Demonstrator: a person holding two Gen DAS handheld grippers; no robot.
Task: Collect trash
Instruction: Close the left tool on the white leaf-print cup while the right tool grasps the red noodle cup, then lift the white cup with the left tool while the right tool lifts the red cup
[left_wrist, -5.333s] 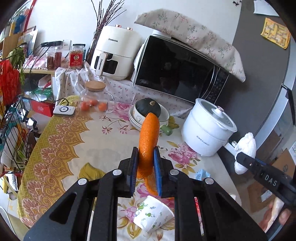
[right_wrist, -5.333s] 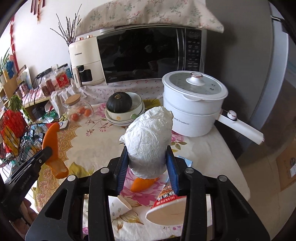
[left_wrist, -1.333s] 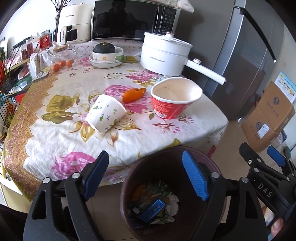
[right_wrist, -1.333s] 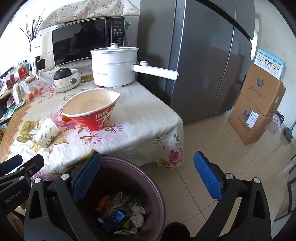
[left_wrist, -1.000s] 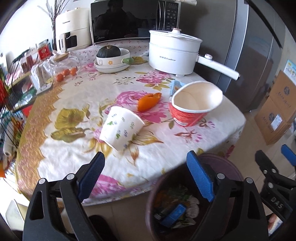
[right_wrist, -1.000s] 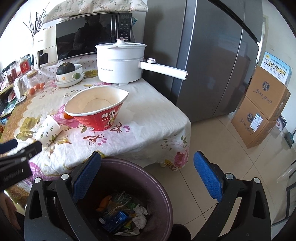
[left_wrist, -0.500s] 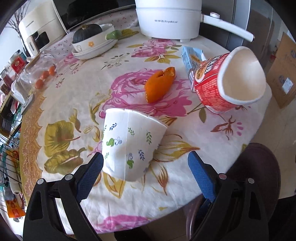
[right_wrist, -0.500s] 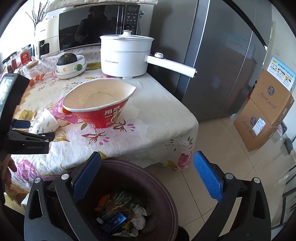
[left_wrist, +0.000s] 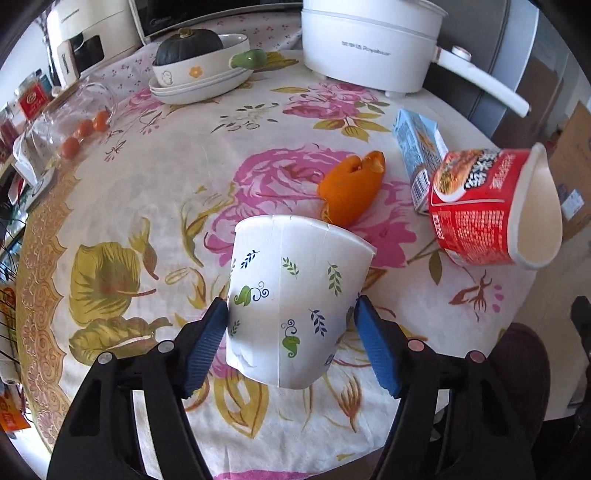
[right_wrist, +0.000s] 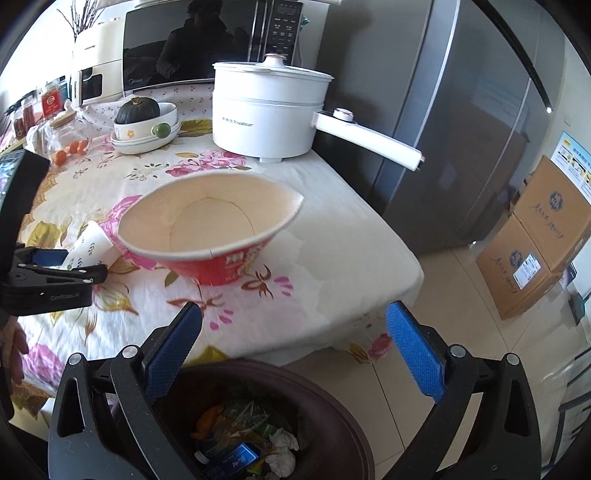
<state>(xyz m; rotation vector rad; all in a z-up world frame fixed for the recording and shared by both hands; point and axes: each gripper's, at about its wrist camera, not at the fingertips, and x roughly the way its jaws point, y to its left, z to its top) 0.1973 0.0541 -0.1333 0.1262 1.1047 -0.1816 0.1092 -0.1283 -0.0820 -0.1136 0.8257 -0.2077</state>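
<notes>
From the left wrist, the left gripper (left_wrist: 290, 325) straddles a white paper cup (left_wrist: 295, 306) lying on its side on the floral tablecloth (left_wrist: 155, 177). Its jaws have just been closing, and the blue pads (left_wrist: 207, 341) meet the cup's walls at either flank, apparently to lift it as the next piece of trash. Beyond lie an orange peel (left_wrist: 351, 192), a blue carton (left_wrist: 419, 147) and a red instant-noodle bowl (left_wrist: 491, 210) tipped on its side, printed with Chinese characters too small to read. The white electric pot (left_wrist: 369, 40) behind carries a small brand mark that looks like "Royalstar".

From the right wrist, the right gripper (right_wrist: 293, 350) hangs empty, jaws spread wide, above the dark trash bin (right_wrist: 325, 417), which stands beside the table and already holds scraps. The noodle bowl lies straight ahead, likely its next pickup. The cup shows at left, between the left gripper's pads.
</notes>
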